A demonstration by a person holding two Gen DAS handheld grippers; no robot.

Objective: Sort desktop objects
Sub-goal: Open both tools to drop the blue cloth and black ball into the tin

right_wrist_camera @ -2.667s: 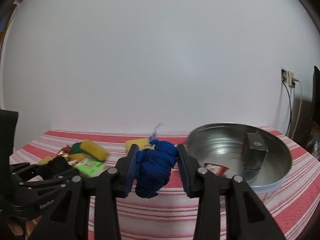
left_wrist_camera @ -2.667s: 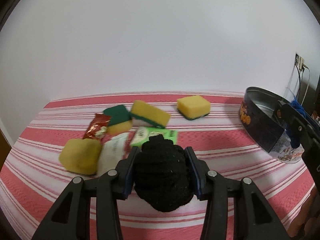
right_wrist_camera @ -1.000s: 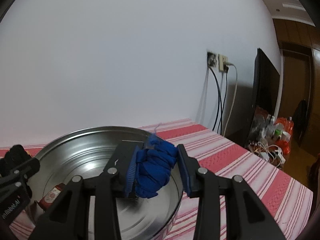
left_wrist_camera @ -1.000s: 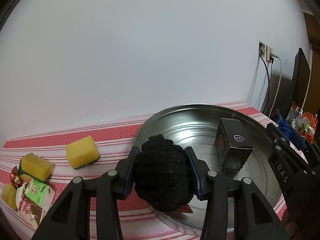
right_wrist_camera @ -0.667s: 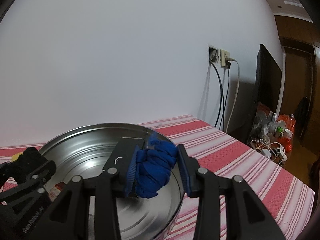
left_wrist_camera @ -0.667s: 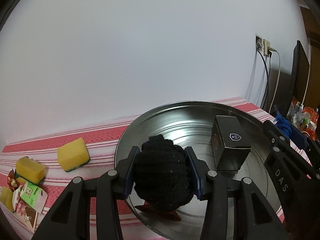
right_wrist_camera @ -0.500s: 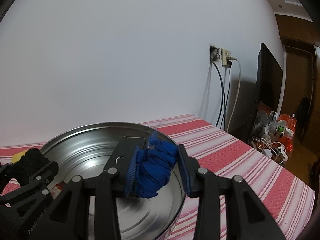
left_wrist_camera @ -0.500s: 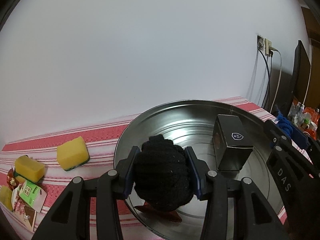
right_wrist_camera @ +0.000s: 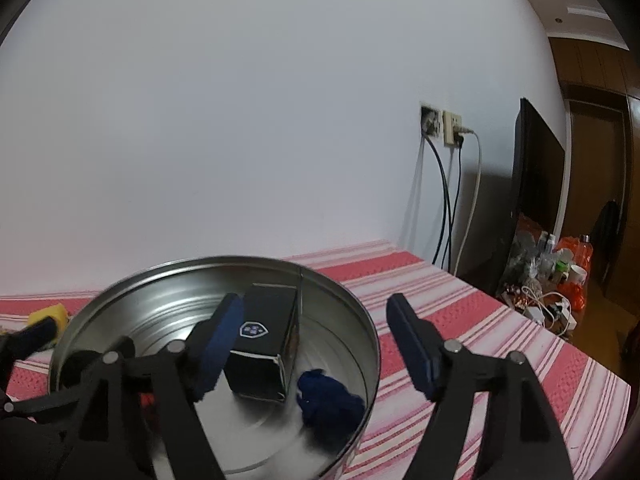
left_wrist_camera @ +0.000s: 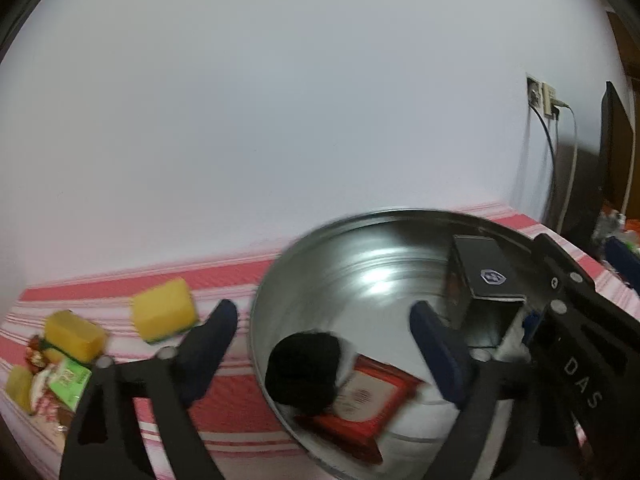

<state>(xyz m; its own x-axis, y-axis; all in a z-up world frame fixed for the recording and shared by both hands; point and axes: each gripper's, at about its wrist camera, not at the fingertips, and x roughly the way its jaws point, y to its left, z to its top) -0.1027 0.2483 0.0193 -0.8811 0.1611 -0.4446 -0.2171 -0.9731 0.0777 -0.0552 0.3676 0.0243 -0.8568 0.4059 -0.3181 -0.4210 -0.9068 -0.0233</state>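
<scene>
- Both grippers hover over the metal tin [left_wrist_camera: 272,304] with fingers spread wide and holding nothing: left gripper [left_wrist_camera: 324,340], right gripper [right_wrist_camera: 316,332]
- The black knit ball [left_wrist_camera: 306,372] lies inside at the tin's 7 o'clock, on a red packet [left_wrist_camera: 360,394]; the blue knit ball [right_wrist_camera: 328,400] rests at 5 o'clock beside the black box [right_wrist_camera: 262,342]
- Risk, I'd judge: pulling out low could clip the rim and shove the tin (the two grippers sit close together, too)
- Sponges [left_wrist_camera: 164,312] and packets wait at 9 o'clock on the striped table [right_wrist_camera: 460,312]; open cloth lies right of the tin
</scene>
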